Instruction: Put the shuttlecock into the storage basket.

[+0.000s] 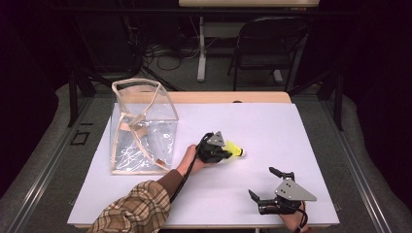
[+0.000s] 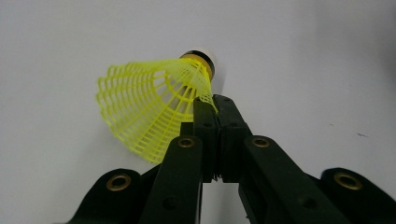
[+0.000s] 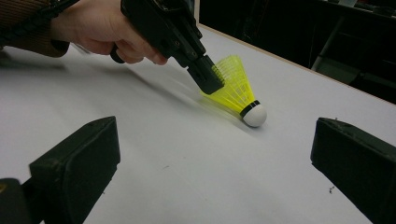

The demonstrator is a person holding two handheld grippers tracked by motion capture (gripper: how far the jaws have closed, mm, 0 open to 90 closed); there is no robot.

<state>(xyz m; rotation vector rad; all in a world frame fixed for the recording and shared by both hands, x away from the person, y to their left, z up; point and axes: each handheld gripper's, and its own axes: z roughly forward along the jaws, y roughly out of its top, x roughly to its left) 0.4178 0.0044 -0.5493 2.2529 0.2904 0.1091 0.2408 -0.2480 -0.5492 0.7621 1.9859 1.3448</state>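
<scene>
A yellow plastic shuttlecock [image 1: 235,148] with a white cork tip lies near the middle of the white table top [image 1: 272,121]. My left gripper [image 1: 227,153] is shut on the wall of its mesh skirt [image 2: 149,102], with the jaws pressed together on the netting [image 2: 217,100]. In the right gripper view the cork [image 3: 254,115] touches the table while the skirt [image 3: 236,81] tilts up in the left gripper [image 3: 212,79]. My right gripper [image 1: 262,182] stands open near the front right edge, with nothing between its wide-apart jaws [image 3: 215,154].
A clear plastic bag [image 1: 143,126] with beige trim stands upright at the table's left side, mouth open at the top. A black folding chair [image 1: 267,43] and a table leg [image 1: 201,48] stand on the floor beyond the far edge.
</scene>
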